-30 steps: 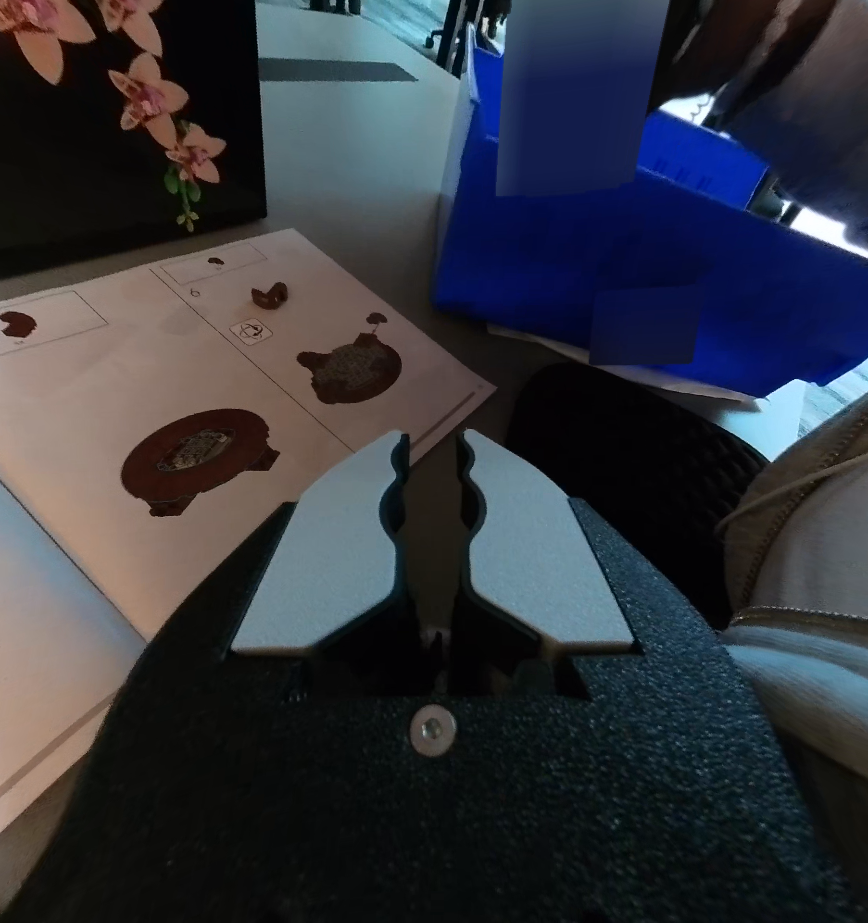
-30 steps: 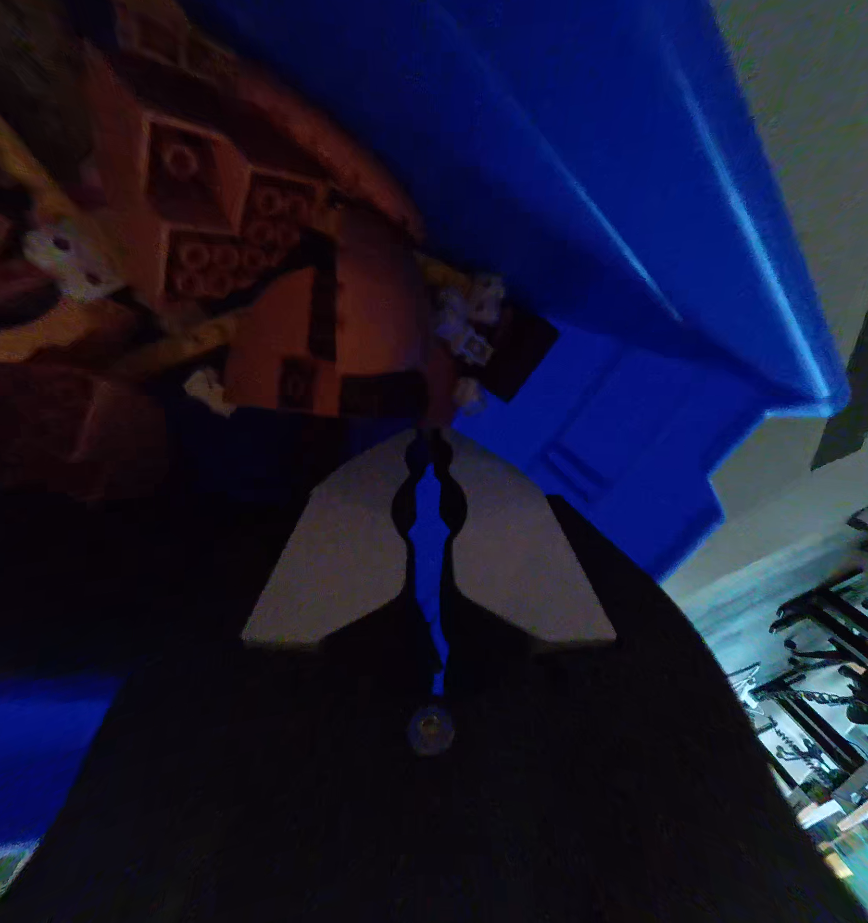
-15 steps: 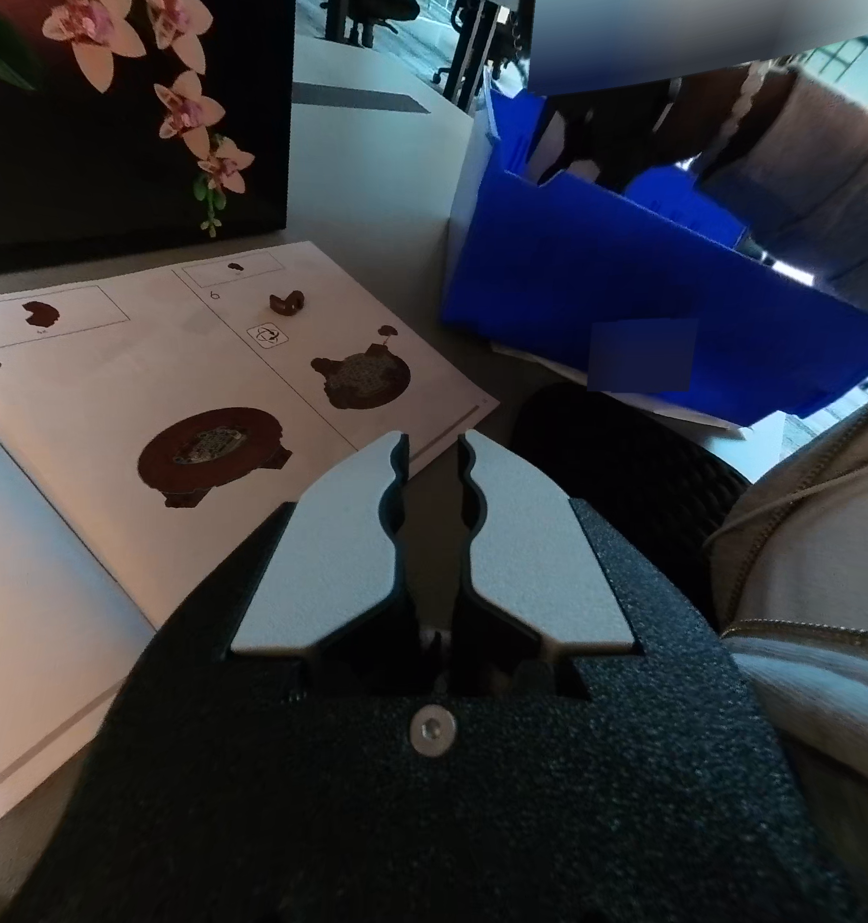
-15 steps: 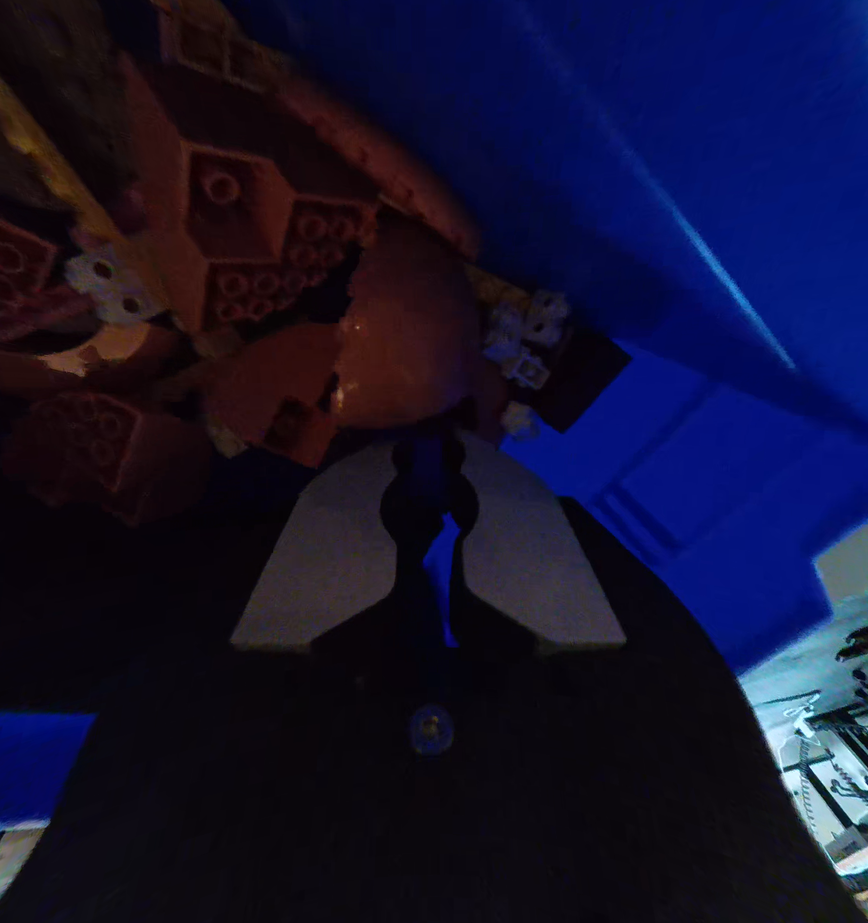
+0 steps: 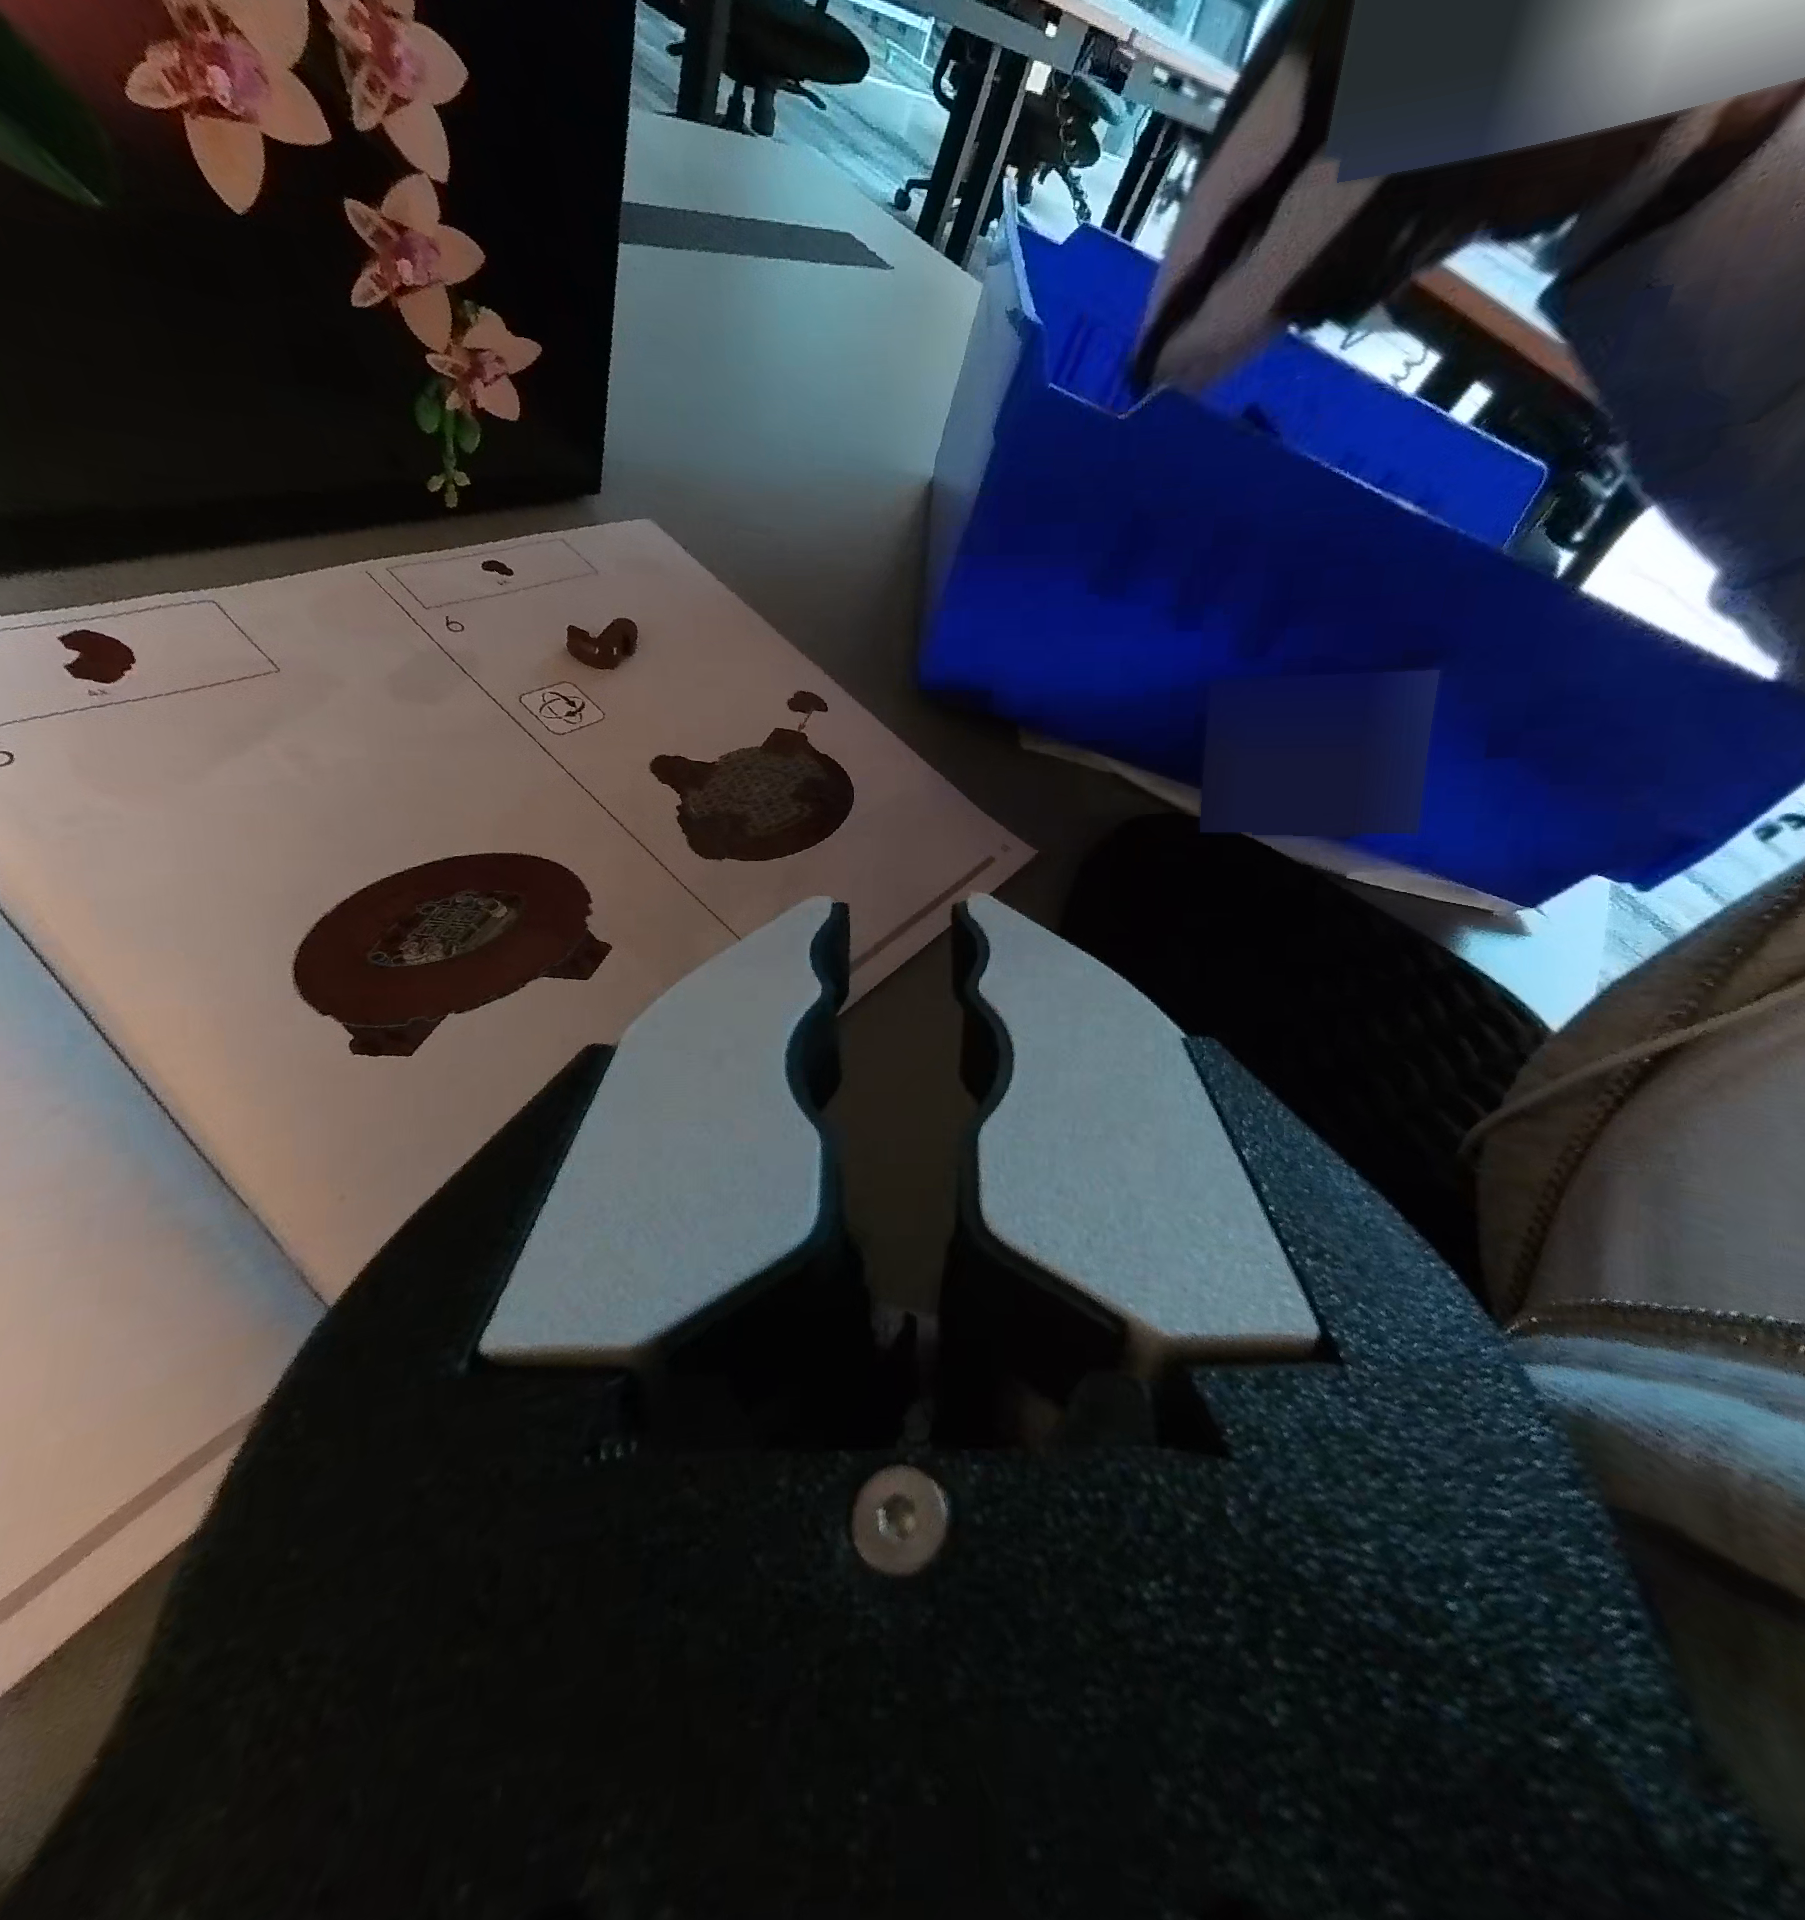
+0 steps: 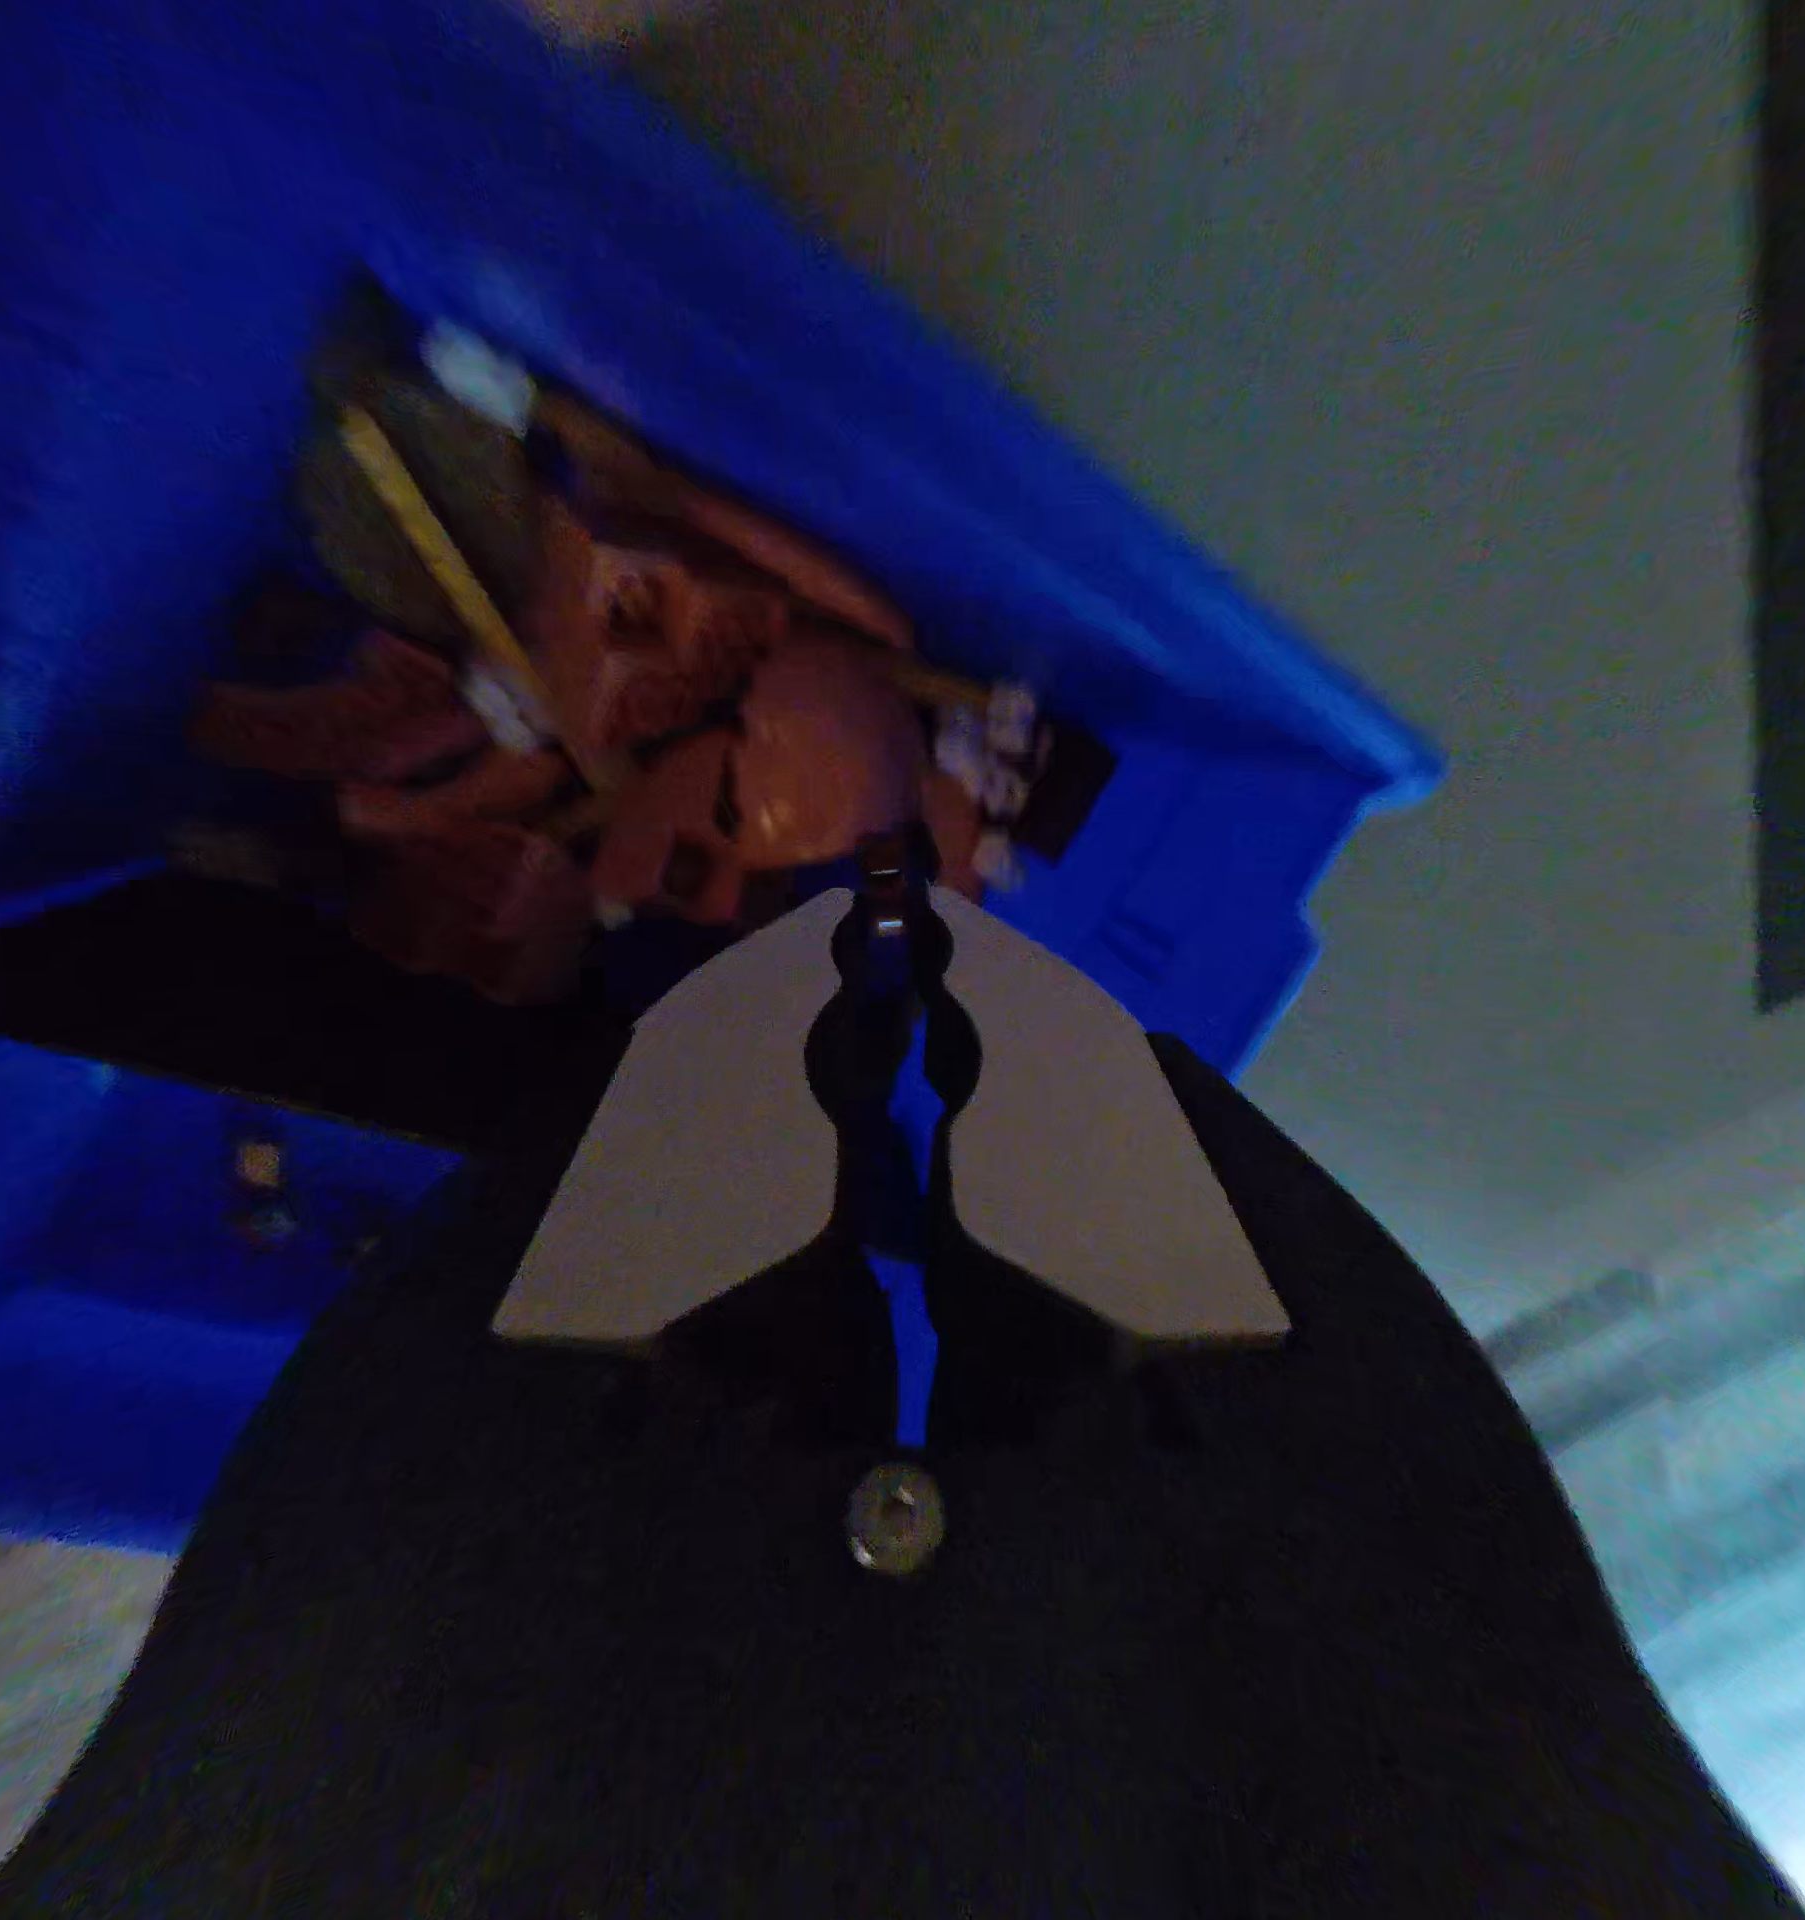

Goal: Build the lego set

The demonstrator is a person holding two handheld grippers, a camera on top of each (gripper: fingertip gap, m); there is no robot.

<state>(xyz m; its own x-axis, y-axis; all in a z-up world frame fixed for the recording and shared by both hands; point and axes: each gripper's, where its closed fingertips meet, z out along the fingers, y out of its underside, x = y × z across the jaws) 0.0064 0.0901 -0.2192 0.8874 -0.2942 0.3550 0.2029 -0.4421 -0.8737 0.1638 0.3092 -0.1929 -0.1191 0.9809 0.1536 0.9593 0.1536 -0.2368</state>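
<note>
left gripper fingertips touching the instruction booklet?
Cannot tell. In the left wrist view the left gripper is open with nothing between its fingers, its tips overlapping the instruction booklet's corner, but neither contact nor a gap shows.

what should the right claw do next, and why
Probably lift the right claw straight up, clear of the blue bin. A small dark piece seems pinched at its tips, and the pile of brown bricks sits right behind them.
</note>
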